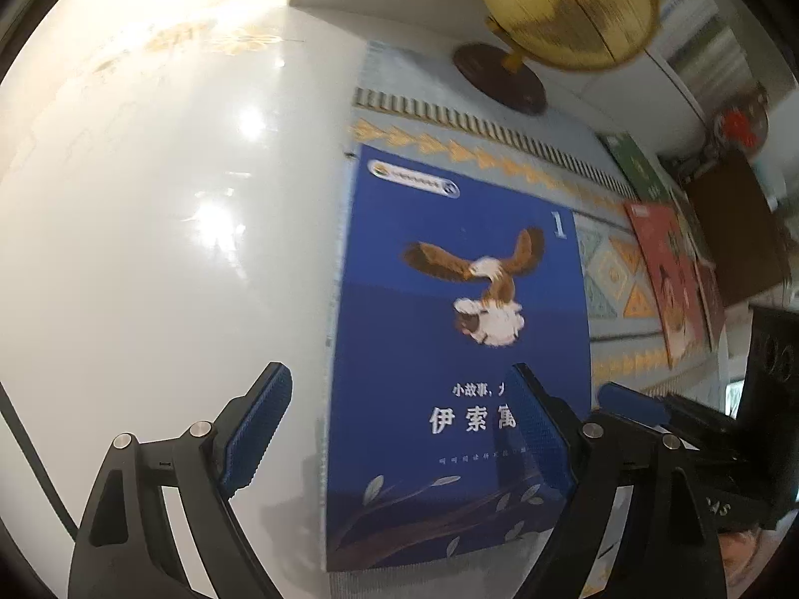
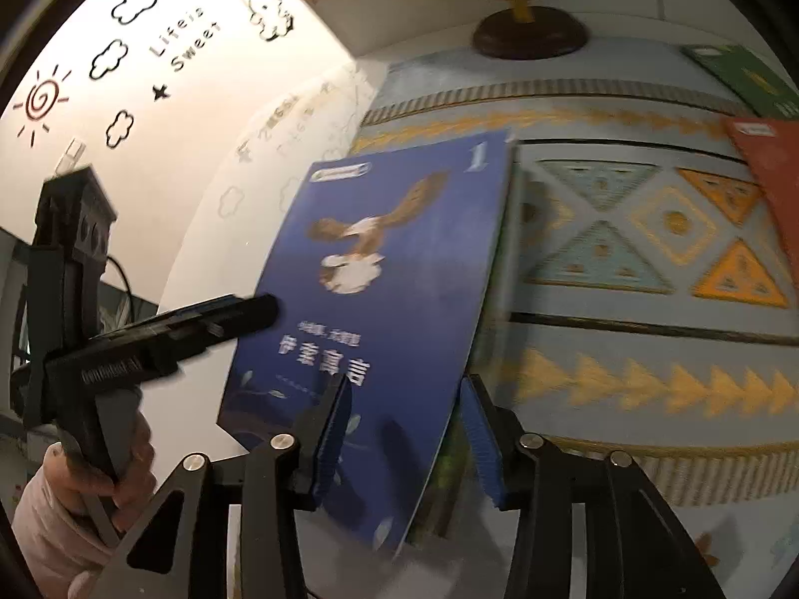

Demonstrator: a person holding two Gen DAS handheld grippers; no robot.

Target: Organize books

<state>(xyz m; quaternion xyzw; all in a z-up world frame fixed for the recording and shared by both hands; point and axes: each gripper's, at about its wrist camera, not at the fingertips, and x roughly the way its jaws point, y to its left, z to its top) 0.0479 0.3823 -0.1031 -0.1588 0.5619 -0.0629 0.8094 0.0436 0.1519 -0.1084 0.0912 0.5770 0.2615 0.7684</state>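
Observation:
A blue book [image 1: 449,349] with an eagle on its cover and a "1" in its corner lies half on the white table [image 1: 150,199] and half on a patterned mat [image 1: 499,149]. My left gripper [image 1: 404,414] is open above the book's left edge, one finger over the table and one over the cover. In the right wrist view the blue book [image 2: 389,299] has its right edge between the fingers of my right gripper [image 2: 404,429]. The pads stand apart from that edge, so the gripper is open. That side of the book looks slightly raised off the mat.
A yellow globe [image 1: 564,5] on a dark round base stands at the back of the mat. A red book [image 1: 664,274] and a green book [image 1: 634,164] lie at the mat's right side. A wall with decals [image 2: 125,50] borders the table on the left.

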